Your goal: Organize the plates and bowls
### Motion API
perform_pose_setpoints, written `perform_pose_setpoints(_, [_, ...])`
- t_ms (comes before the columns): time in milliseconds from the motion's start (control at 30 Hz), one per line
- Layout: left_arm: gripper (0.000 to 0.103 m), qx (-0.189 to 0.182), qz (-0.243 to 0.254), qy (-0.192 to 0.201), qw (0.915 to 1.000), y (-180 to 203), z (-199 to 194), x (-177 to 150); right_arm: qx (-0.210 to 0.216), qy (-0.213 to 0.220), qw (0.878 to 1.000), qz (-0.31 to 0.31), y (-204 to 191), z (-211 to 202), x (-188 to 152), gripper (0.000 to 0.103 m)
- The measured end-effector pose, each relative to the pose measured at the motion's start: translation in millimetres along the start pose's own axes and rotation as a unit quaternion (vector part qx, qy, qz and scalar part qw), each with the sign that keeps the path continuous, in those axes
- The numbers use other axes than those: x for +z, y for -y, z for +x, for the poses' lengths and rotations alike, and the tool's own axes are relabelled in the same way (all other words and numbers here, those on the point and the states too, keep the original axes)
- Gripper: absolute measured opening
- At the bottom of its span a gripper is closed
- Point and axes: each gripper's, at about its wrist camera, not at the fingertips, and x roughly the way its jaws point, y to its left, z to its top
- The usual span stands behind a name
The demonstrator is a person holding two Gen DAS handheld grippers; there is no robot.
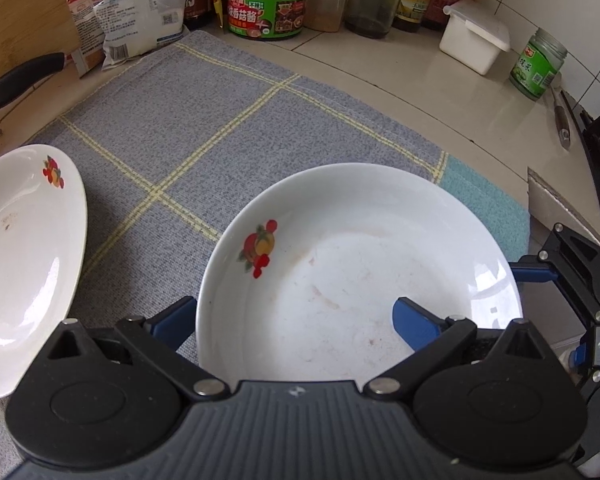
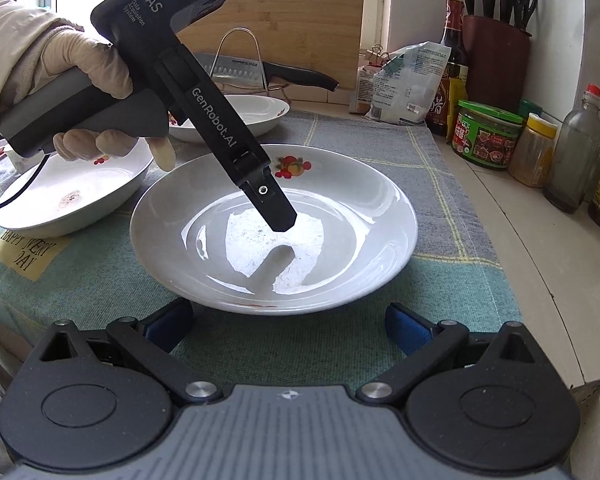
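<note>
My left gripper was wide apart over the near rim of the big white plate, one finger inside, one outside. My right gripper was apart too, at 6 o'clock of that plate, not touching. A second plate sat at 9 o'clock. The cloth toward 12 o'clock was bare up to the jars.

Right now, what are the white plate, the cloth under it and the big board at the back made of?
The plate looks like glazed ceramic or porcelain: glossy white, bright window reflections, a printed fruit picture on the rim. The cloth looks like woven fabric, matte, with a visible weave and yellow lines. The board looks like bamboo or wood: tan with straight grain strips.
</note>
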Motion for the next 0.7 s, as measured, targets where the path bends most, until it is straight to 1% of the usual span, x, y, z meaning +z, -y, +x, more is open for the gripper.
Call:
perform_pose_setpoints(333, [0.099, -0.053, 0.004, -0.036, 0.9979, -8.0, -0.3, 10.4, 0.017, 0.022, 1.000, -0.014, 2.1, 0.1, -4.4, 0.103])
perform_pose_setpoints(433, [0.096, -0.056, 0.010, -0.046, 0.9973, -9.7, 0.6, 12.7, 0.020, 0.028, 0.999, -0.016, 3.5, 1.9, -4.4, 0.103])
perform_pose_setpoints(700, [0.096, -0.069, 0.015, -0.061, 0.9956, -13.3, 4.2, 18.7, 0.028, 0.028, 0.999, -0.023, 5.1, 5.2, -2.4, 0.103])
